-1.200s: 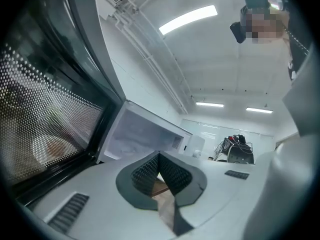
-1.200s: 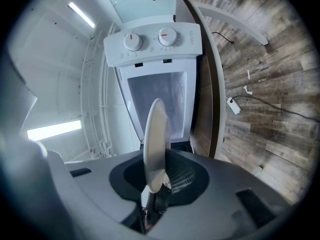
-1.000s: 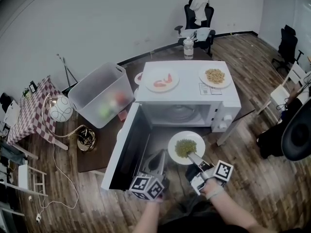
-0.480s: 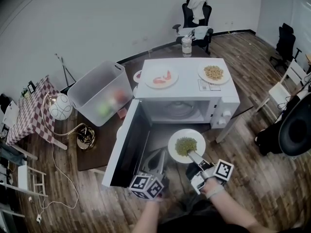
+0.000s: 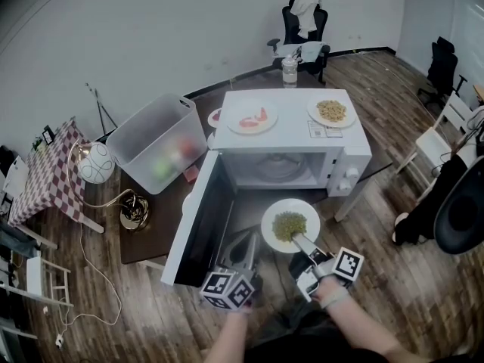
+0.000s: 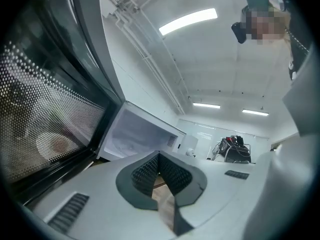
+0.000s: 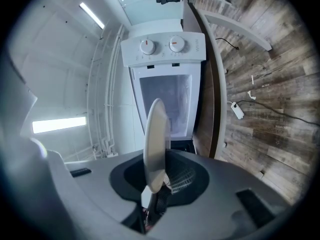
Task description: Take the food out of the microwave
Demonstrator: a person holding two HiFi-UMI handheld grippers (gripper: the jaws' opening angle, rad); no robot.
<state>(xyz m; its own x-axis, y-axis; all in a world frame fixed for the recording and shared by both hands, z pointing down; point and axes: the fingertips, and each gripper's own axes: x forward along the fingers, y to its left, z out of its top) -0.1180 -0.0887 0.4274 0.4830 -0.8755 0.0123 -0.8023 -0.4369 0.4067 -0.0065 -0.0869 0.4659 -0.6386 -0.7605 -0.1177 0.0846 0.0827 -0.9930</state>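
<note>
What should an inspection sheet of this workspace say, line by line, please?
Surface: brown table bears the microwave; its door stands open, no food seen inside.
Job's things: plate of green food is outside, in front of the opening.
Clutter: pink-food plate and yellow-food plate on the microwave's top; clear bin; jar.
Grippers: right tool shut on the plate's rim; left tool shut, empty.
Cables: power strip and its cord lie on the floor.
Surroundings: office chair, checked cloth.
</note>
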